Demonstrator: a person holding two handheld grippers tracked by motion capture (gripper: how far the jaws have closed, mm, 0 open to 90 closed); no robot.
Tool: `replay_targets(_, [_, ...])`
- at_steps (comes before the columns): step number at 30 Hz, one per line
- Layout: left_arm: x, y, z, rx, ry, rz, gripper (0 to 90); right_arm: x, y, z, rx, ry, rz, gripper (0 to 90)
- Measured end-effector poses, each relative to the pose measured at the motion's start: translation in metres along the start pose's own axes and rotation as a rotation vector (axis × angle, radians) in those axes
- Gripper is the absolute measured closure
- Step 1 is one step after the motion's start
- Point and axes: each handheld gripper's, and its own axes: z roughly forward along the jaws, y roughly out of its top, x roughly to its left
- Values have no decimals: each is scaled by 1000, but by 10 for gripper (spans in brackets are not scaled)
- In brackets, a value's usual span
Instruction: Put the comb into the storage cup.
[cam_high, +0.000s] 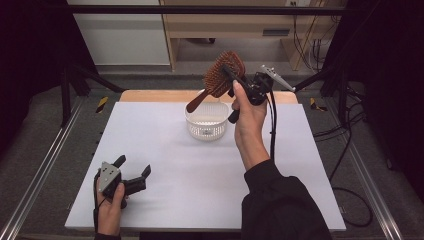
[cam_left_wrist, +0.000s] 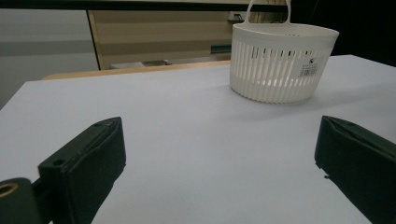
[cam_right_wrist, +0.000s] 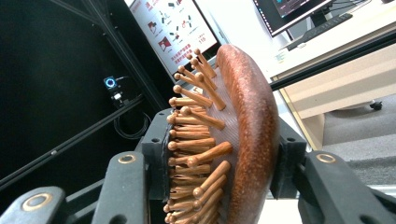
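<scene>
High view — right gripper (cam_high: 239, 81) raised above the far half of the desk (cam_high: 165, 165), at about 12 o'clock from the basket (cam_high: 206, 121). Its jaws are clenched on the head of a brush (cam_high: 221, 75), bristles on one side and wooden back on the other; the handle slants down toward 7 o'clock, its tip just over the basket's far rim. Judged: the brush is gripped by the head so the handle can lead into the basket. Left gripper (cam_high: 131, 175) rests low on the desk at about 8 o'clock from the basket, well apart from it, out of the way of the work.

Left gripper view — the jaws stand wide apart, nothing between them, bare desk (cam_left_wrist: 187, 140) under them. Basket (cam_left_wrist: 282, 60) at 1 o'clock ahead: white, slotted wall, sticker on its side, a thin handle arched over it. Inside cannot be made out from this low angle.

Right gripper view — brush (cam_right_wrist: 247, 130) head on edge between the jaws. One pad presses the pegs' side, the other the rounded brown back — a firm grasp across the head's thickness, pegs pointing to 9 o'clock. Beyond it, a dark frame and a lit screen in the room.
</scene>
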Motion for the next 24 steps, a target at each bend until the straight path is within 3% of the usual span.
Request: replay_targets(24, [0,-1,2,10,-9,-8,20,-11,-3,6,-36,-34,-5,516])
